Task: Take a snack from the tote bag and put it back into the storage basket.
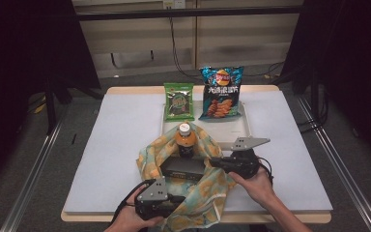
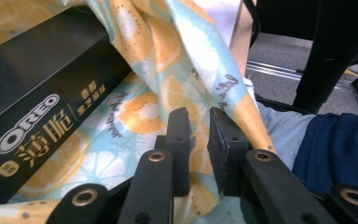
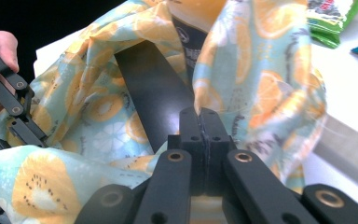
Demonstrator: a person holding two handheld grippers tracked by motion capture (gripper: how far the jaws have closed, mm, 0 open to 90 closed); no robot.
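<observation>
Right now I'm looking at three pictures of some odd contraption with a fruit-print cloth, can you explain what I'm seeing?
A person sits at a table holding a hand-held two-jaw tool in each hand; there is no robot arm. One picture looks down from above the table. The other two come from cameras riding on each tool, looking along its black jaws.

On the table lies a fruit-print cloth with a black Oreo box and an orange bottle on it. Behind them a white tray carries a green snack bag and a blue chip bag.

The right tool is shut on a fold of the cloth. The left tool has cloth between its jaws near the table's front edge, though a small gap shows.
</observation>
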